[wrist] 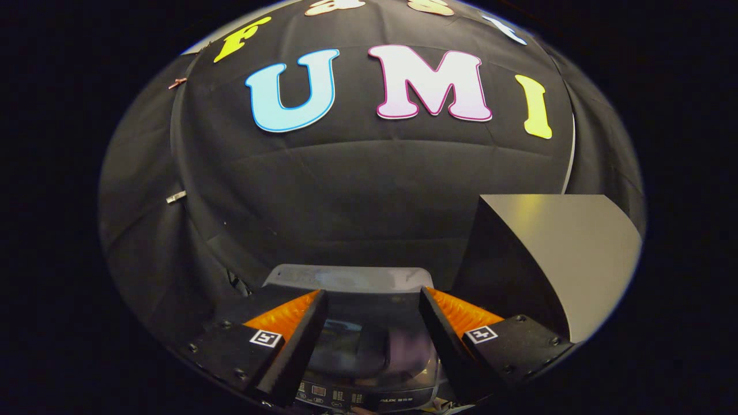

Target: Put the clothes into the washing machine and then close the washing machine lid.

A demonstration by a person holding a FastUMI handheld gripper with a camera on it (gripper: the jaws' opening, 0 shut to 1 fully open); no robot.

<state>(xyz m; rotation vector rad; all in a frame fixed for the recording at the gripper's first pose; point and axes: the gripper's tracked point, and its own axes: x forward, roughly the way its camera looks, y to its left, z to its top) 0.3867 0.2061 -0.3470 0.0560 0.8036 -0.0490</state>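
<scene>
The gripper (373, 300) is spread wide and holds nothing. Below its fingers sits the washing machine (369, 346), lid apparently down. No clothes show, so the job looks nearly done.

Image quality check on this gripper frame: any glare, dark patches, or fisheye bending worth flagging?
Gripper view: strong fisheye bending, so the black cloth booth wall bulges like a dome; a yellowish sheen sits on the grey curved panel; the dark washing machine with its glossy lid lies dim, faintly reflective, between the open black-and-orange gripper fingers; focus looks sharp throughout.
</scene>
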